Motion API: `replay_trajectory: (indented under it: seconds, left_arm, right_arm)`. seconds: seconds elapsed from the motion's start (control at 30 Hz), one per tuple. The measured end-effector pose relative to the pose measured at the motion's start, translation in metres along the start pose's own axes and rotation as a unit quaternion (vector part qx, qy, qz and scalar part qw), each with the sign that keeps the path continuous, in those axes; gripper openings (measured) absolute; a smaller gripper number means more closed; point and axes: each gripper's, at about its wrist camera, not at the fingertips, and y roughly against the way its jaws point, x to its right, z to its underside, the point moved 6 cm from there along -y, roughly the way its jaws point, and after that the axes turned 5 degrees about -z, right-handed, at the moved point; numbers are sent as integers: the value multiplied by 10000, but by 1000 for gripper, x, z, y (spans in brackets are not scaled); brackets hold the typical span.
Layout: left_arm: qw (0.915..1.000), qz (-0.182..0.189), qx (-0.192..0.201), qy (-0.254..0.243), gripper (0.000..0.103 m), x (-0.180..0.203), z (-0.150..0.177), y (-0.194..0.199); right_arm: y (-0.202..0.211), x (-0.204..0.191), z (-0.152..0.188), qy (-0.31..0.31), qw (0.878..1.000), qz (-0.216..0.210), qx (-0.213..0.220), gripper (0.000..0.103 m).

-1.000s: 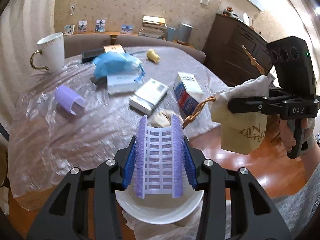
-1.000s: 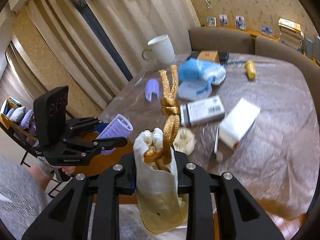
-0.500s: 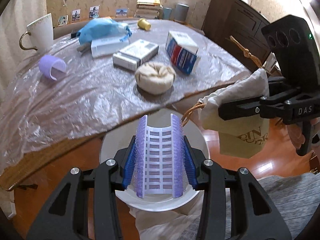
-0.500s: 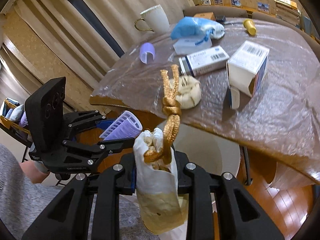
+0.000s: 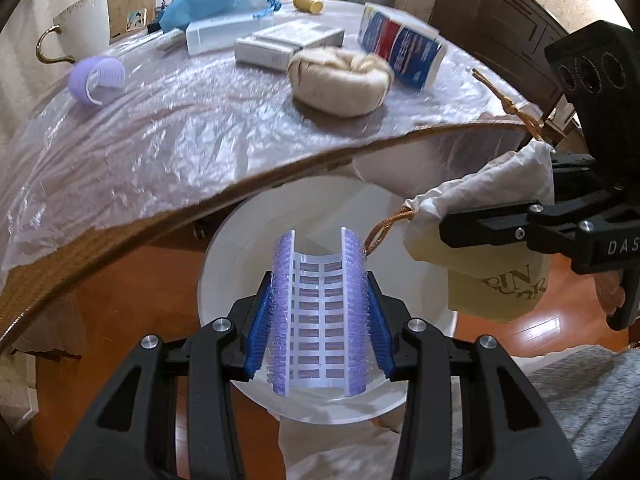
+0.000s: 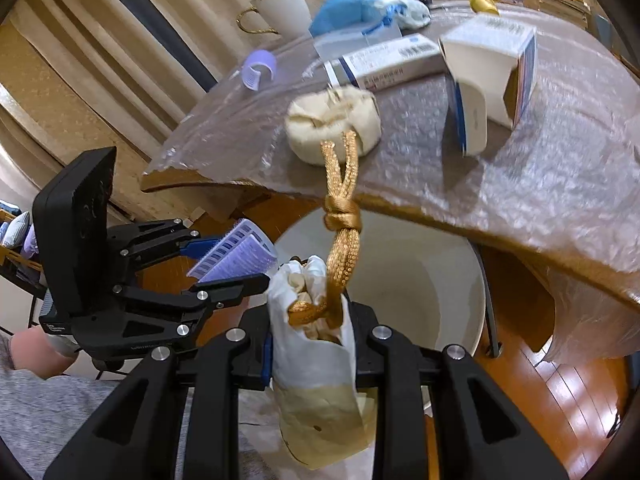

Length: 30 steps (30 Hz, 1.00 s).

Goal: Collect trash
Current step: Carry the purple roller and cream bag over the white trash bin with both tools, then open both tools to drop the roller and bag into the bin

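Observation:
My left gripper (image 5: 318, 308) is shut on a purple hair roller (image 5: 319, 316) and holds it over the open white bin (image 5: 224, 248) below the table edge. My right gripper (image 6: 312, 352) is shut on a cream drawstring pouch (image 6: 320, 384) with a gold cord (image 6: 340, 216), beside the bin (image 6: 452, 264). The right gripper and pouch (image 5: 492, 256) show at the right of the left wrist view; the left gripper and roller (image 6: 236, 252) show at the left of the right wrist view.
On the plastic-covered table (image 5: 152, 132) lie a second purple roller (image 5: 96, 80), a rolled cream cloth (image 5: 340, 76), several boxes (image 5: 400, 48), a blue bag (image 5: 212, 0), a yellow cap (image 5: 308, 2) and a white mug (image 5: 84, 20). A dark cabinet (image 5: 500, 12) stands behind.
Both grippers have dropped from table height to below the table edge, over and beside the white bin. Each still holds its item.

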Motion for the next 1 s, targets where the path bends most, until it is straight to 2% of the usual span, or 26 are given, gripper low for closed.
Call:
replay_trajectory:
  seconds: [0.13, 0.53, 1.0]
  left_arm:
    - [9999, -79, -85, -53, 44, 0, 7, -8]
    - [9994, -237, -233, -127, 44, -5, 23, -29]
    - [9990, -307, -304, -103, 44, 0, 27, -40]
  right_arm:
    - [-12, 5, 9, -19, 10000, 65, -52, 25]
    - [-57, 18, 4, -46, 9993, 292, -246, 25]
    - [-62, 23, 8, -59, 9985, 453, -294, 25]
